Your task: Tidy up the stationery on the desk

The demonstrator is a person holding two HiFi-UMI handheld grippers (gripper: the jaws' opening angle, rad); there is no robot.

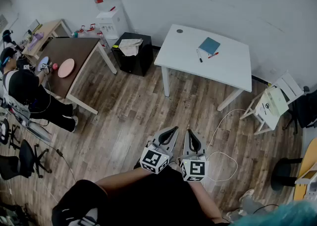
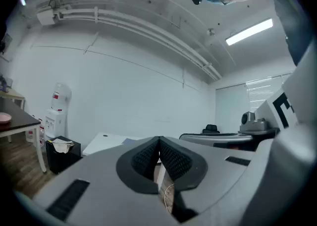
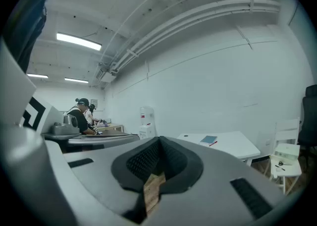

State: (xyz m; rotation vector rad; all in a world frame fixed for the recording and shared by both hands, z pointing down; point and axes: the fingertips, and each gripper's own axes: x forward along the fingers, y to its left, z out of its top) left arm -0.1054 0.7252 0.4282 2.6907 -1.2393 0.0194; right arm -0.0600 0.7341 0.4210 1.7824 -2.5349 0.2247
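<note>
Stationery, a blue notebook (image 1: 209, 45) and 2 pens (image 1: 213, 55), lies on the white desk (image 1: 229, 65), upper right, well away. My left gripper (image 1: 174, 130) and right gripper (image 1: 189, 132) are closed, empty; approaching comes next, I judge.

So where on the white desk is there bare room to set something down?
The white desk is bare right of the blue notebook and along its near edge. The only cluster is the notebook with a black pen and red pen beside it.
</note>
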